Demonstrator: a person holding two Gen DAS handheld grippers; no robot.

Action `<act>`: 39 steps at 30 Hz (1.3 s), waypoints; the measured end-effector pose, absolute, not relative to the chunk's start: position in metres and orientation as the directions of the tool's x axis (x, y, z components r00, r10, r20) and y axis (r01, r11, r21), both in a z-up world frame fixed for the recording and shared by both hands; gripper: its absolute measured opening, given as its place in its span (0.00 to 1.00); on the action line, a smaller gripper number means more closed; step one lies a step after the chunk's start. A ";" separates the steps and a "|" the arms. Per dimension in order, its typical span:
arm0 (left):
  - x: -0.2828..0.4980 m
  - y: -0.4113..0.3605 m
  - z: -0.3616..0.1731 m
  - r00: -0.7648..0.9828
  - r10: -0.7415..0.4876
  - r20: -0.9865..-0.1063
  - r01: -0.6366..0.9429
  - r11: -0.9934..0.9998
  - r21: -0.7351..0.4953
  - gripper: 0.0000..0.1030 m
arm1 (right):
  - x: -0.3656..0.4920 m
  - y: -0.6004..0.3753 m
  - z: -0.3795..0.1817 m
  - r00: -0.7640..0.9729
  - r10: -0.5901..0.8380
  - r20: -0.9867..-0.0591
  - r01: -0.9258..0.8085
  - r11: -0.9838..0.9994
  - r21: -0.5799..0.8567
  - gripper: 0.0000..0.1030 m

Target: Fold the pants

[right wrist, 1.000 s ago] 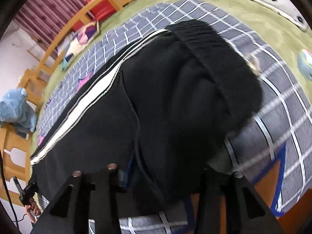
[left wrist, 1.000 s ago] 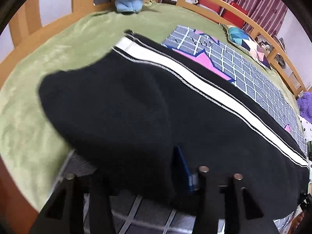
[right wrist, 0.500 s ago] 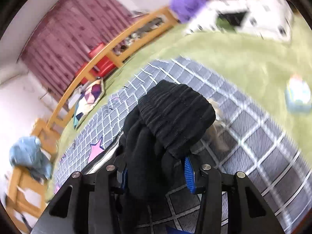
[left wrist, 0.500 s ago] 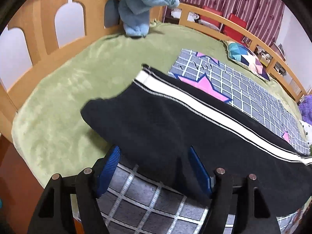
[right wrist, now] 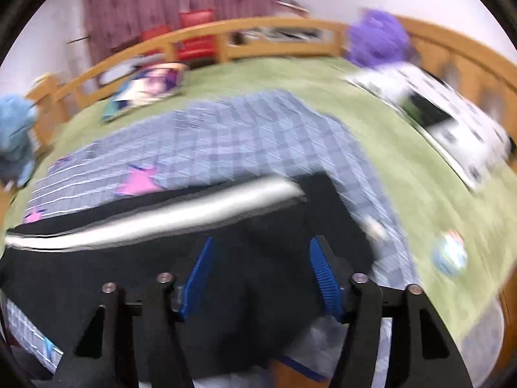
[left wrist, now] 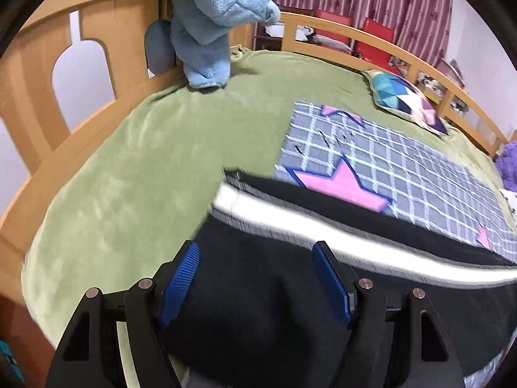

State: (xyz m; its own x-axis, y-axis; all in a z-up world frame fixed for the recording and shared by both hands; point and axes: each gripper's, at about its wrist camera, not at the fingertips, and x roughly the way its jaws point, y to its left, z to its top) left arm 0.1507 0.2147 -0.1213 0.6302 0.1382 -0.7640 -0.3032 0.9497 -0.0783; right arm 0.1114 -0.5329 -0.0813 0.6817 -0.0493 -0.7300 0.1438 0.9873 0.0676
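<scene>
Black pants (left wrist: 284,294) with a white side stripe (left wrist: 290,220) lie along the near edge of the bed. My left gripper (left wrist: 255,278) is open, its blue pads (left wrist: 181,278) spread over the black cloth at the hem end. In the blurred right wrist view the same pants (right wrist: 135,258) lie flat, stripe (right wrist: 181,216) on the far side. My right gripper (right wrist: 261,274) is open over the waistband end, pads (right wrist: 323,274) apart with black cloth between and below them.
A green blanket (left wrist: 145,161) covers the bed, with a grey checked sheet with pink stars (left wrist: 371,158) under the pants. A blue plush toy (left wrist: 210,32) hangs at the wooden headboard (left wrist: 35,74). A patterned cushion (left wrist: 404,100), purple plush (right wrist: 378,38) and white pillow (right wrist: 446,119) lie further off.
Both grippers have opened and let go of the pants, which were lifted and bunched and now lie flat. Both cameras have tilted up and back, the right one moving fast.
</scene>
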 end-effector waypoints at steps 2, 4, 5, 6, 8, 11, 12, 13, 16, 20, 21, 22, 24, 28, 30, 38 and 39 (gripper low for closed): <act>0.172 0.226 -0.127 0.631 0.131 -0.765 -0.320 0.942 -0.103 0.69 | 0.147 -0.496 -0.087 0.668 0.004 -0.744 0.077 0.994 0.075 0.65; 0.196 0.234 -0.137 0.619 0.098 -0.779 -0.319 0.938 -0.135 0.69 | 0.177 -0.459 -0.103 0.635 0.070 -0.770 0.012 0.995 0.100 0.65; 0.209 0.239 -0.144 0.600 0.094 -0.794 -0.324 0.937 -0.134 0.69 | 0.188 -0.443 -0.111 0.620 0.091 -0.779 -0.018 0.995 0.102 0.65; 0.221 0.241 -0.152 0.579 0.105 -0.809 -0.333 0.936 -0.117 0.68 | 0.200 -0.425 -0.118 0.607 0.105 -0.787 -0.051 0.994 0.094 0.65; 0.240 0.247 -0.169 0.541 0.118 -0.832 -0.342 0.935 -0.090 0.59 | 0.218 -0.396 -0.129 0.591 0.117 -0.798 -0.103 0.992 0.068 0.65; 0.256 0.252 -0.187 0.517 0.088 -0.851 -0.348 0.930 -0.115 0.34 | 0.238 -0.359 -0.141 0.564 0.160 -0.810 -0.180 0.981 0.068 0.65; 0.256 0.251 -0.187 0.532 0.105 -0.840 -0.344 0.934 -0.101 0.24 | 0.246 -0.347 -0.147 0.543 0.163 -0.824 -0.208 0.977 0.056 0.65; 0.255 0.251 -0.185 0.555 0.093 -0.827 -0.319 0.942 -0.108 0.23 | 0.254 -0.335 -0.155 0.532 0.153 -0.833 -0.222 0.974 0.037 0.65; 0.242 0.259 -0.174 0.630 0.060 -0.774 -0.307 0.935 -0.177 0.23 | 0.269 -0.315 -0.172 0.501 0.129 -0.856 -0.258 0.966 -0.005 0.65; 0.244 0.256 -0.183 0.596 0.054 -0.801 -0.301 0.940 -0.161 0.23 | 0.276 -0.310 -0.189 0.443 0.132 -0.887 -0.296 0.955 -0.005 0.64; 0.243 0.256 -0.183 0.596 0.054 -0.801 -0.297 0.942 -0.157 0.24 | 0.279 -0.308 -0.190 0.439 0.142 -0.887 -0.302 0.953 0.003 0.48; 0.242 0.256 -0.182 0.602 0.049 -0.797 -0.293 0.942 -0.163 0.24 | 0.279 -0.306 -0.189 0.433 0.148 -0.889 -0.313 0.950 0.005 0.15; 0.240 0.258 -0.176 0.625 0.035 -0.780 -0.286 0.940 -0.187 0.23 | 0.273 -0.301 -0.177 0.464 0.130 -0.876 -0.337 0.941 -0.039 0.04; 0.237 0.261 -0.157 0.670 0.020 -0.742 -0.259 0.943 -0.210 0.22 | 0.270 -0.307 -0.145 0.544 0.163 -0.823 -0.307 0.952 -0.014 0.04; 0.246 0.261 -0.156 0.663 0.042 -0.747 -0.273 0.943 -0.189 0.22 | 0.278 -0.312 -0.144 0.555 0.160 -0.816 -0.285 0.959 -0.005 0.04; 0.263 0.260 -0.187 0.571 0.109 -0.813 -0.338 0.934 -0.112 0.42 | 0.295 -0.322 -0.186 0.520 0.133 -0.844 -0.155 0.986 0.060 0.00; 0.260 0.260 -0.185 0.550 0.113 -0.828 -0.341 0.935 -0.099 0.52 | 0.292 -0.325 -0.183 0.519 0.144 -0.843 -0.141 0.987 0.082 0.00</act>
State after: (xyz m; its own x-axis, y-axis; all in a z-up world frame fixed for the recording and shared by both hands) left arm 0.2600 0.2598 -0.1846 0.5498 0.1132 -0.8276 -0.3409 0.9349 -0.0986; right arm 0.2919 -0.3255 -0.1826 0.5187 0.1443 -0.8427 -0.1405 0.9866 0.0824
